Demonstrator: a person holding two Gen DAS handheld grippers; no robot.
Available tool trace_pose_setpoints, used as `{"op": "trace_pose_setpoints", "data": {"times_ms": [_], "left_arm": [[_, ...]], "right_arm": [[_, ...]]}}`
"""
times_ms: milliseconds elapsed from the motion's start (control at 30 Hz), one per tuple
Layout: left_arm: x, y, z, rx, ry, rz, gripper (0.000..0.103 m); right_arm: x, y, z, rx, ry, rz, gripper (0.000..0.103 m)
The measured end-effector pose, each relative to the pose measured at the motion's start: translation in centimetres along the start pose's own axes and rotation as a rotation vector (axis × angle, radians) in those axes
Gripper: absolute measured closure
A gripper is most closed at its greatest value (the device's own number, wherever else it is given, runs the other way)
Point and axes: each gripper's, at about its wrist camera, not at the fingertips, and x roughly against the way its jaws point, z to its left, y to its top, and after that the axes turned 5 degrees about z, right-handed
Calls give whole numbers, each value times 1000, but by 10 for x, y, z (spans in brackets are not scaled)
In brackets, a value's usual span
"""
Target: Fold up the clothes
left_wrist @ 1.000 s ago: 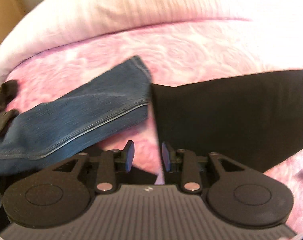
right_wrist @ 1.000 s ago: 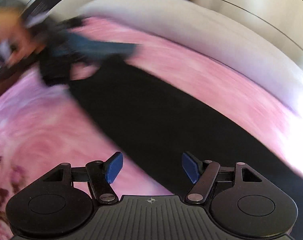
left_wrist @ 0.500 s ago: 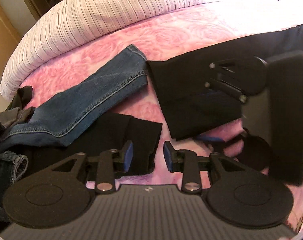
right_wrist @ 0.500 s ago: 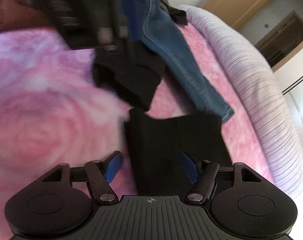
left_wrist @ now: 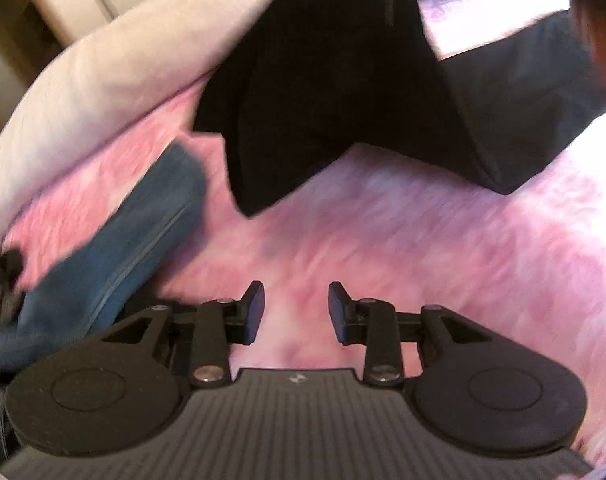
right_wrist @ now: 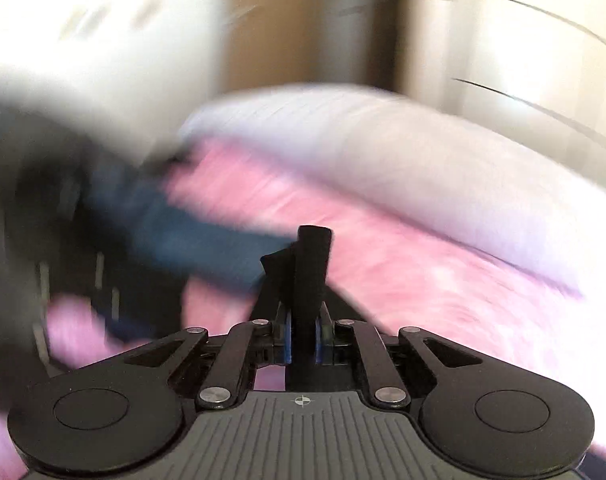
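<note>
1. The right gripper (right_wrist: 302, 338) has just been closing and now pinches a fold of the black garment (right_wrist: 311, 268) between its blue pads; the jaws stand almost together with only the cloth between them.
2. In the right wrist view the pinched fold stands up out of the jaws as a narrow black strip, its long axis running straight away from the camera along the fingers; its top end is rolled over, and a smaller flap juts out on its left side.
3. The left gripper (left_wrist: 296, 312) is partly open with nothing between its pads; through the gap shows only the pink bedspread (left_wrist: 383, 248); over the last second its jaws have been opening a little.
4. In the left wrist view the black garment (left_wrist: 303, 100) hangs lifted clear of the bedspread ahead of the left jaws; one panel slants from the upper middle down to a pointed corner at lower left, and a second part (left_wrist: 515, 120) runs off to the right, where it touches the bed.
5. A pair of blue jeans (left_wrist: 115, 264) lies to the left of the left gripper, the leg's long axis running diagonally from lower left to upper right, its hem end just beside the black garment's hanging corner.
6. A pale pillow (left_wrist: 123, 76) lies along the far edge of the bedspread; both views are blurred.
</note>
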Motion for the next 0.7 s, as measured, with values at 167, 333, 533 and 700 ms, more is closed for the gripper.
{"op": "trace_pose_setpoints", "data": {"times_ms": [167, 333, 533, 700], "left_arm": [[2, 54, -68, -48, -40, -13, 72], [-9, 113, -159, -250, -97, -54, 58], [-50, 153, -170, -280, -60, 28, 60], [-66, 165, -132, -272, -4, 27, 54]], "right_arm": [[116, -38, -158, -567, -223, -232, 103], [162, -173, -298, -1036, -431, -133, 103], [164, -204, -314, -923, -270, 48, 100], [127, -193, -283, -867, -67, 131, 69]]}}
